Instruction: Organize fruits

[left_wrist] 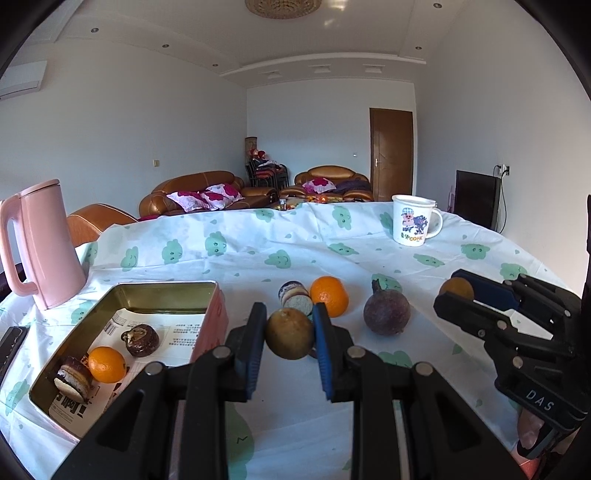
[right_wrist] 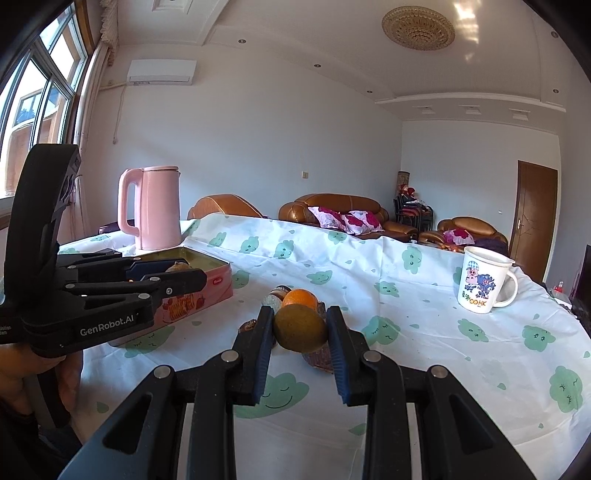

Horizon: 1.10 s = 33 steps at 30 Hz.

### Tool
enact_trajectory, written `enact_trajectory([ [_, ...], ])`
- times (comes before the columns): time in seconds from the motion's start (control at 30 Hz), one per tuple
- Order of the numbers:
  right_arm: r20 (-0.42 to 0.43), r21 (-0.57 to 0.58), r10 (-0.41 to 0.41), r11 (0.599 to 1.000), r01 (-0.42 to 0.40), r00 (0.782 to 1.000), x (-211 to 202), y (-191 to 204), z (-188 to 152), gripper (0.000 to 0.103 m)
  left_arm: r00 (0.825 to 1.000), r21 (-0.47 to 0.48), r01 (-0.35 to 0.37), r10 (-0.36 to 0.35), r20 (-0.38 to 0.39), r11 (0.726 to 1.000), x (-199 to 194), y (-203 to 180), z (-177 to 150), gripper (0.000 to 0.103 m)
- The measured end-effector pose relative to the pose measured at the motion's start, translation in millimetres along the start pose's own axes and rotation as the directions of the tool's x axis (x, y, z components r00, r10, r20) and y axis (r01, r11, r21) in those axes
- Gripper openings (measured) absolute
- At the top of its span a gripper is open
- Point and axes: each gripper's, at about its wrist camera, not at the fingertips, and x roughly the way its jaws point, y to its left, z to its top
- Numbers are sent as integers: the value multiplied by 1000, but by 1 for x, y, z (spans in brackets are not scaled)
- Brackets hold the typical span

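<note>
The left gripper's fingers [left_wrist: 258,332] clamped a brownish-green round fruit [left_wrist: 289,334] just beside the pink tin [left_wrist: 210,325], apparently lifted off the tablecloth [left_wrist: 258,251]. The right gripper [right_wrist: 300,328] gripped a similar olive-brown fruit [right_wrist: 300,328] in front of the orange [right_wrist: 301,298]. The tin already held a second orange [left_wrist: 107,363].

Brightness: bright daylight, both views evenly exposed.
Source: window [right_wrist: 37,92] at far left of right wrist view.
Glare: white patches on glossy ceiling [right_wrist: 469,22]; sheen on kettle [right_wrist: 155,206].
Shadows: soft, short, beside fruit on worktop [left_wrist: 424,350].
Distortion: strong fisheye; walls and worktop edges bow, black vignette in corners.
Focus: sharp mid-field; near fingers [left_wrist: 247,354] slightly soft.
</note>
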Motion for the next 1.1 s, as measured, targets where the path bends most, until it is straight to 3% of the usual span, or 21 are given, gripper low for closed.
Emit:
enact_trajectory([
  [0.27, 28, -10, 5, 1000, -5, 1000, -6, 2, -1, 31, 1000, -11, 2, -1, 16, 1000, -4, 3, 0, 27],
  [0.77, -76, -31, 23, 999, -25, 997, 13, 7, 6, 31, 1000, -44, 13, -13, 17, 999, -8, 16, 2, 27],
  [1.1, -126, -69, 175, 980, -185, 976, 51, 58, 56, 31, 996, -138, -88, 88, -6, 986, -14, 82, 14, 27],
])
